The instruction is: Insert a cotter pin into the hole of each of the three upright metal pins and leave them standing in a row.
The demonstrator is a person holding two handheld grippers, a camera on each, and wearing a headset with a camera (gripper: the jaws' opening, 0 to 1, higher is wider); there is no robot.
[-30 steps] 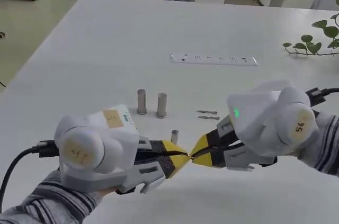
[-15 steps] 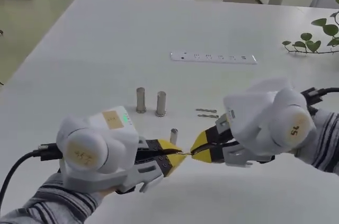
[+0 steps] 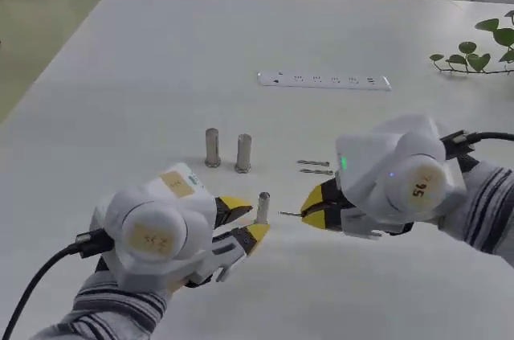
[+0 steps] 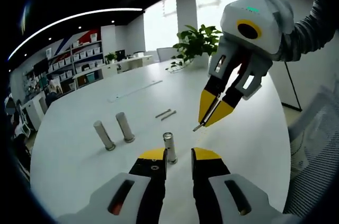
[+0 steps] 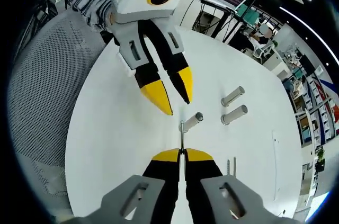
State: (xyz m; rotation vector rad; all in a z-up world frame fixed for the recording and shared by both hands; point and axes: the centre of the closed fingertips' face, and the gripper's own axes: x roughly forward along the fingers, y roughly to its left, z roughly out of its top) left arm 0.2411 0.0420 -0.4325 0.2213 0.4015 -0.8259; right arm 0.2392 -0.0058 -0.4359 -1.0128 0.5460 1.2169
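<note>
Three upright metal pins stand on the white table: two side by side (image 3: pixel 212 147) (image 3: pixel 243 153) and a shorter-looking near pin (image 3: pixel 263 206). My left gripper (image 3: pixel 245 218) is open, and the near pin (image 4: pixel 169 147) stands just ahead of the gap between its yellow tips. My right gripper (image 3: pixel 317 207) is shut on a thin cotter pin (image 5: pixel 181 134), whose free end points at the near pin (image 5: pixel 192 119) from a short way off. Two loose cotter pins (image 3: pixel 313 166) lie on the table behind the right gripper.
A white power strip (image 3: pixel 324 80) lies farther back on the table. A plant sprig (image 3: pixel 474 59) sits at the right edge. The table's (image 3: pixel 144 75) left edge drops to the floor. A mesh chair (image 5: pixel 47 75) stands beside the table.
The left gripper's jaws, earlier shut tip to tip against the right gripper's at the cotter pin, have opened and drawn back. The right gripper keeps the cotter pin.
</note>
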